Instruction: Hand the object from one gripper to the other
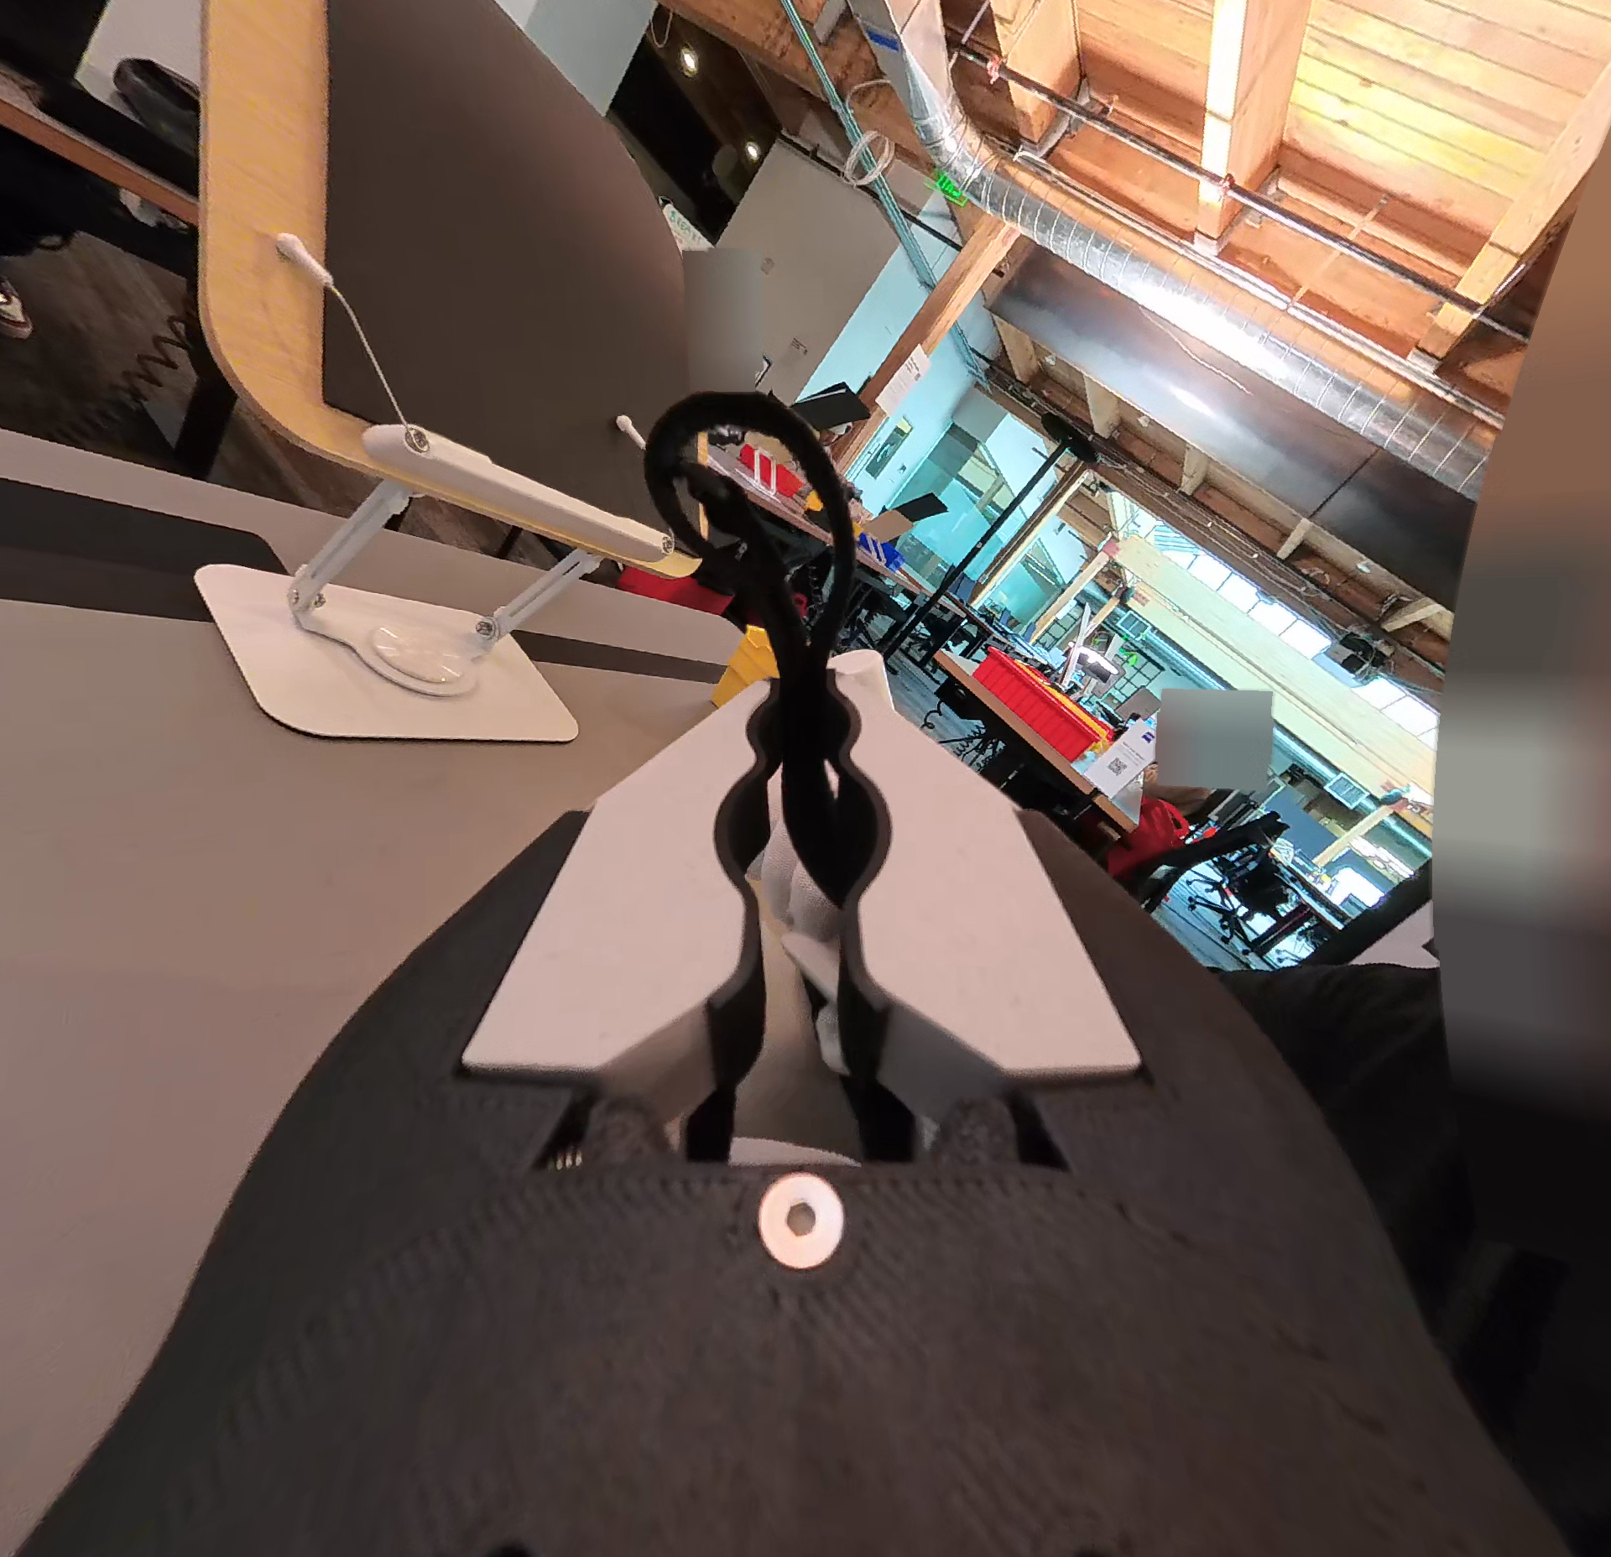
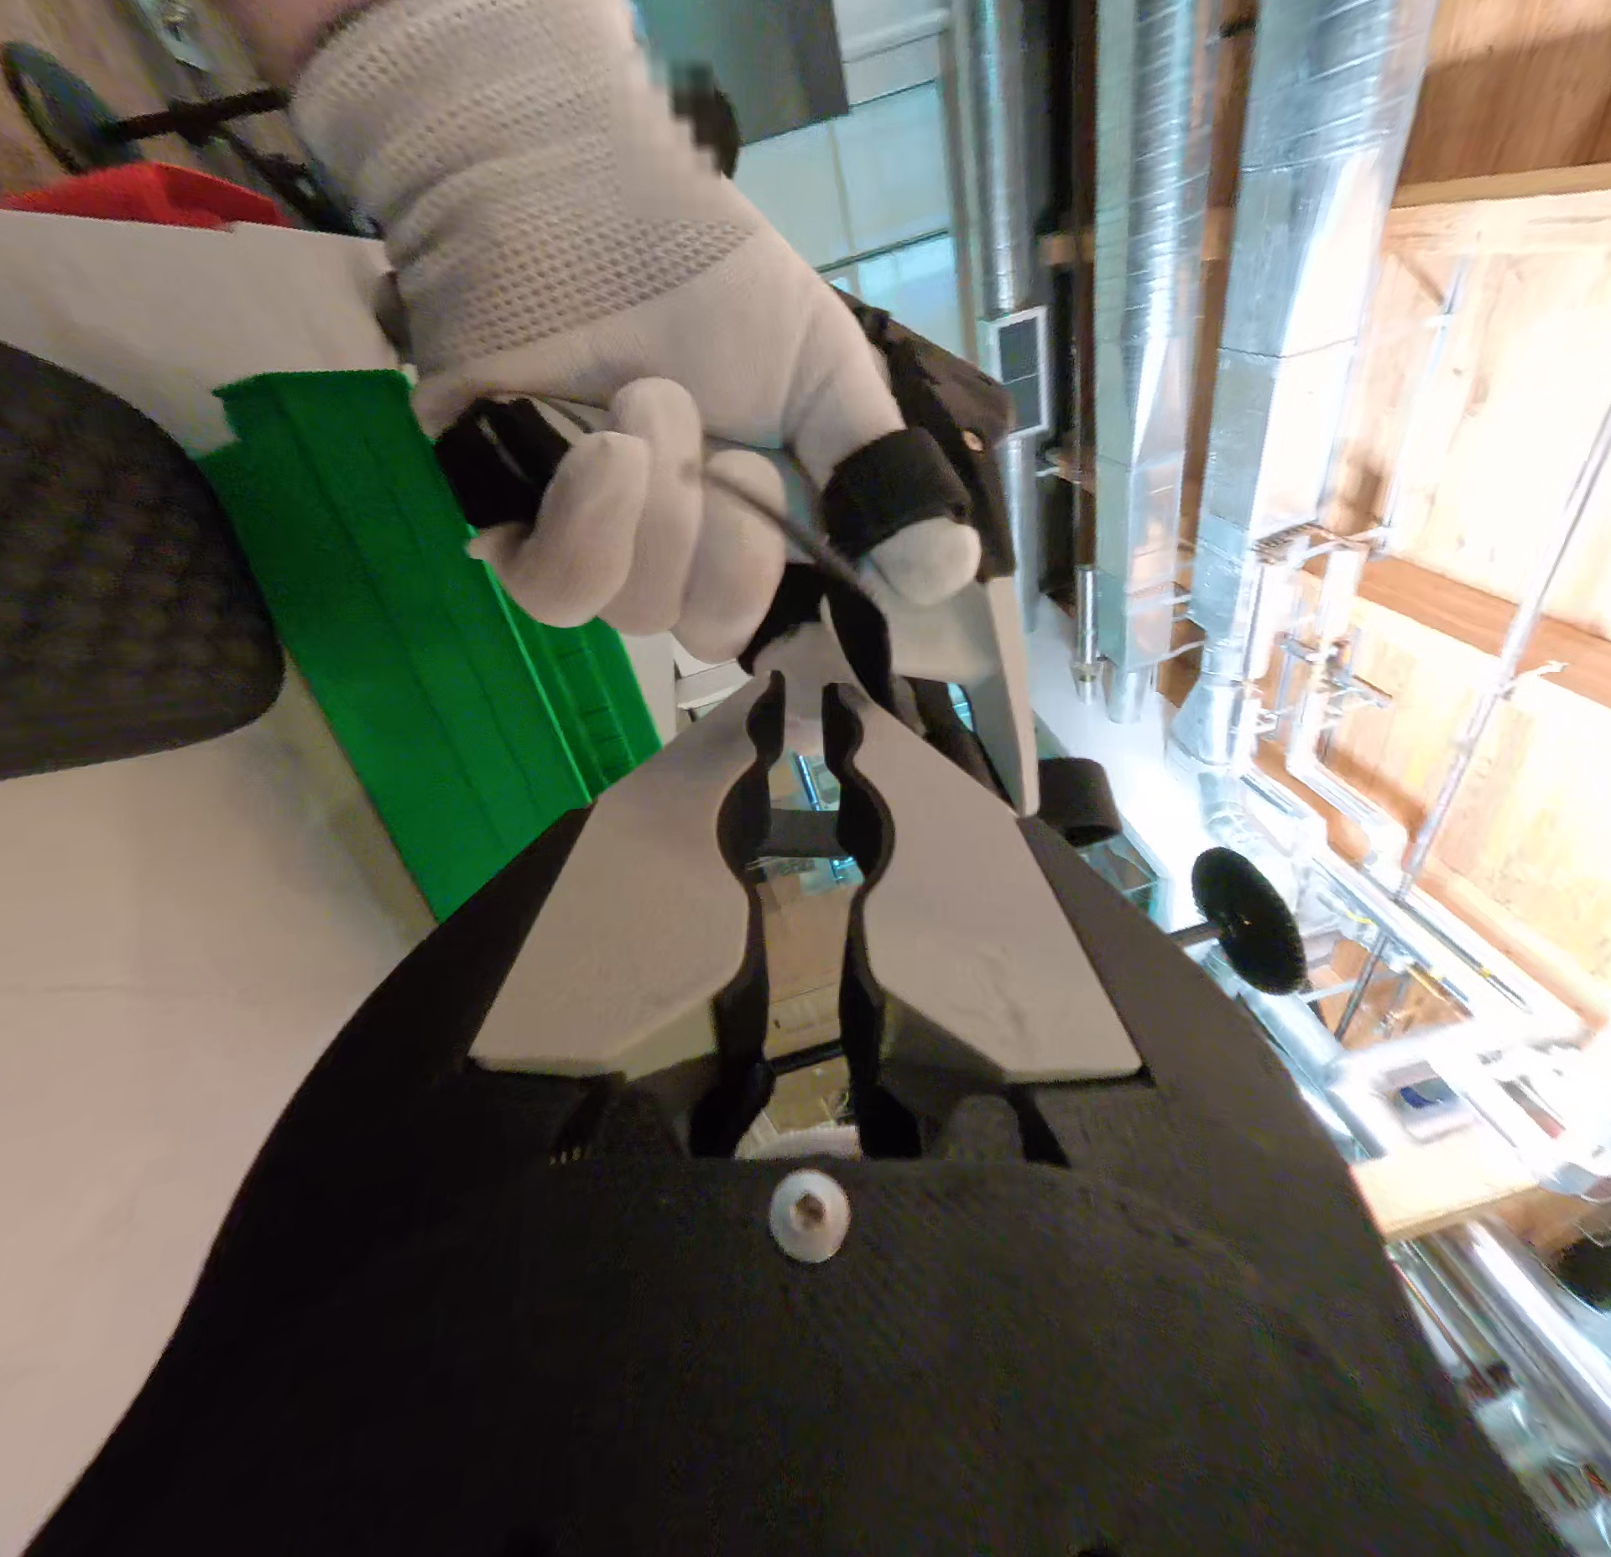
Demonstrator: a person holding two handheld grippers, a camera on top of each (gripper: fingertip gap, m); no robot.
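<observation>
**Black loop held in our left tool, right tool waiting with a gap**

Closest to the left wrist camera, we are seeing the dark body of our left tool (image 1: 806, 731), its two pale fingers (image 1: 662, 861) pressed together on a thin black loop (image 1: 741, 504). Both strands of the loop are pinched between the wavy inner edges, and the rounded end is standing up past the fingertips, curling slightly to one side. Beyond it, a white folding stand (image 1: 392, 644) carrying a pale wooden board is sitting on the grey worktop (image 1: 174, 905).

From the right wrist camera, we are looking along our right tool (image 2: 804, 687). Its jaws are standing slightly apart and nothing is between them. Just past its tips, a white gloved hand (image 2: 610, 382) is gripping the handle of the other tool. A green tray (image 2: 418, 644) is leaning behind the glove.

We are judging the handover as not yet made. The risks from here: the loop is soft and floppy, so it may bend away as the right tool is closing and leave those jaws shutting on air. If our left tool is letting go before the right has a firm pinch, the loop is likely to drop. The right tool's tips are pointing near the glove, so they could nip fabric instead.
</observation>
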